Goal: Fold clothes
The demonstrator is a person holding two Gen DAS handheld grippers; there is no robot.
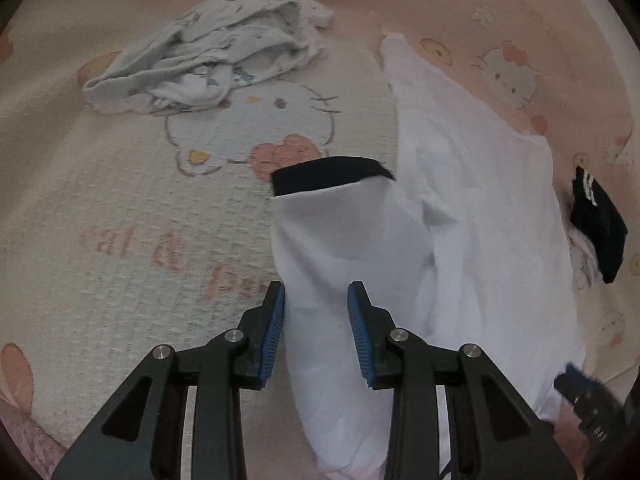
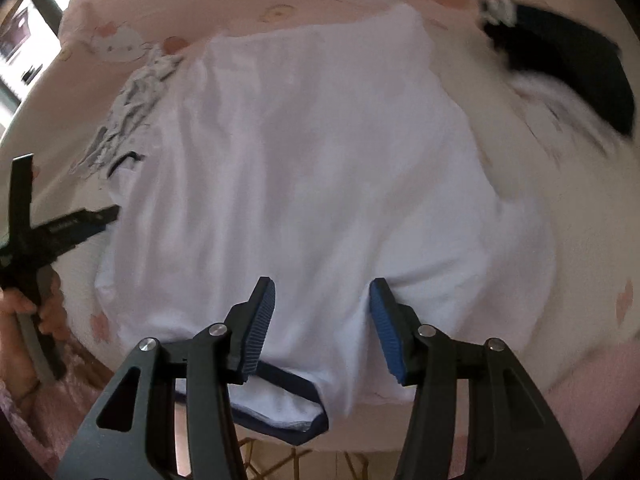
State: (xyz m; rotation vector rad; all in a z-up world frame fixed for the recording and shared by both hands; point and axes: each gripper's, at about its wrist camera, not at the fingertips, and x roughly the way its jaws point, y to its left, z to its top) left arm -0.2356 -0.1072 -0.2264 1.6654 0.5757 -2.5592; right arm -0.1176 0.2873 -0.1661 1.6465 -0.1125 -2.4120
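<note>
A white shirt point(image 1: 480, 216) lies spread on the bed. One sleeve with a dark cuff point(image 1: 328, 174) stretches forward from my left gripper point(image 1: 316, 292). The sleeve shows in the gap between the fingers, but the blue pads stand apart with bare faces. My right gripper point(image 2: 322, 286) hovers open over the white shirt point(image 2: 320, 152) near the bed's front edge. A navy-trimmed opening point(image 2: 288, 404) of the shirt lies under its left finger. The left gripper's body point(image 2: 60, 228) appears at the shirt's left side, held by a hand point(image 2: 20, 308).
A crumpled pale printed garment point(image 1: 208, 52) lies at the far left of the cartoon-cat bed cover point(image 1: 140, 208). A dark navy garment point(image 1: 598, 224) with white stripes sits beyond the shirt's right side. Another printed cloth point(image 2: 128, 112) peeks out by the shirt's far left corner.
</note>
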